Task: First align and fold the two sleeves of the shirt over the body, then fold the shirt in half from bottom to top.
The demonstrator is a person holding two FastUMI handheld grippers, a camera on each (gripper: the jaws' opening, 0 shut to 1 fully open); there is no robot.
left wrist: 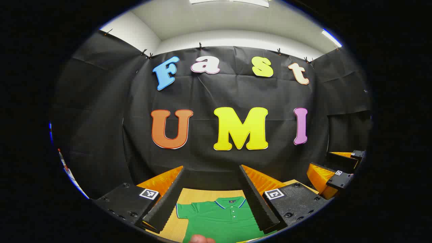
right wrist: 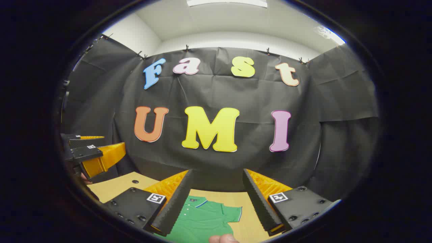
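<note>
The green polo shirt (left wrist: 221,217) lies flat on the wooden tabletop (left wrist: 202,194) at the bottom centre of the left gripper view, collar toward the black cloth wall, buttons facing up. Its one short sleeve spreads out to the lower left there. In the right gripper view the shirt (right wrist: 202,219) sits at the bottom centre too, with its other sleeve reaching toward the lower right. Neither sleeve is folded over the body, so the task looks to be at its very start.

The left tongs (left wrist: 211,189) stand wide open above the shirt, holding nothing, their two fingers framing the collar in the lower middle of the frame. The right tongs (right wrist: 217,190) are likewise spread wide and empty, poised over the shirt's far shoulder. Both seem raised well off the cloth and aimed at the wall, likely a ready stance before coming down on the sleeves.

Each pair of tongs also appears in the other's camera: the right tongs (left wrist: 332,175) at the lower right edge of the left gripper view, the left tongs (right wrist: 91,155) at the left edge of the right gripper view. They sit apart, one per sleeve side, which suits taking a sleeve each
</note>
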